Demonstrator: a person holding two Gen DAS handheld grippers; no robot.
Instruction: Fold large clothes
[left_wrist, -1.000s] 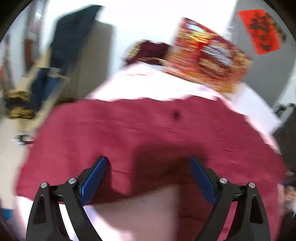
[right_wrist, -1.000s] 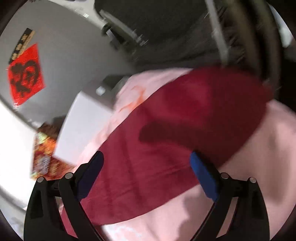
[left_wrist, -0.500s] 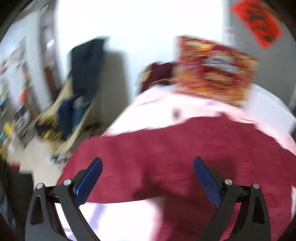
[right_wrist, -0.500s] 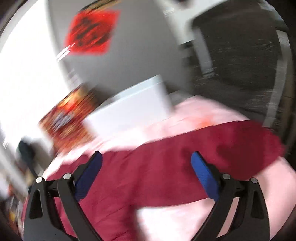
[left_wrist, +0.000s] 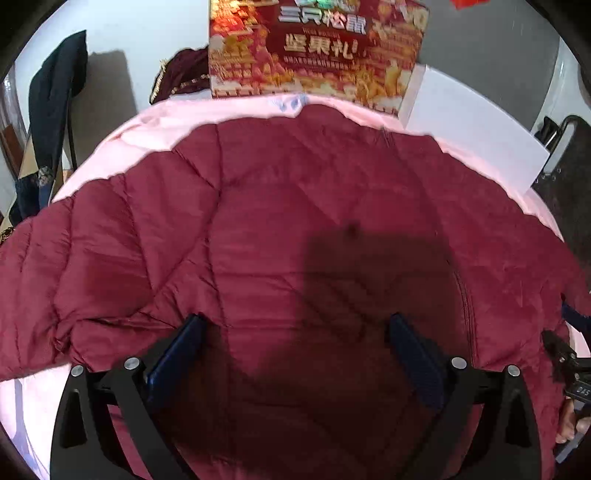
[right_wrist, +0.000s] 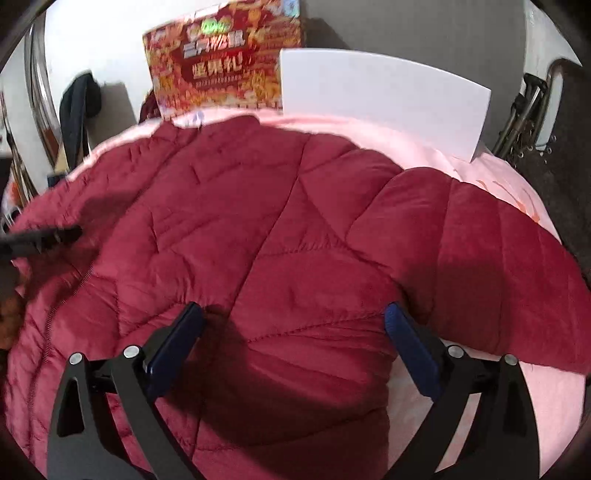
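Both cameras have been brought down closer since a second ago, so the dark red quilted jacket (left_wrist: 280, 236) now fills each view, spread flat on a pink sheet (right_wrist: 461, 402). The left gripper (left_wrist: 295, 350) and right gripper (right_wrist: 293, 341) are held spread wide above it, nothing grasped. A red printed box (left_wrist: 317, 48) and white board (right_wrist: 380, 96) are seen behind, seemingly propped upright.

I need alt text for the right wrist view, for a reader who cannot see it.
A dark red quilted puffer jacket lies spread on a pink bed sheet, with the open right tongs above it, gripping nothing. Behind stand a red and gold printed gift box and a plain white box.
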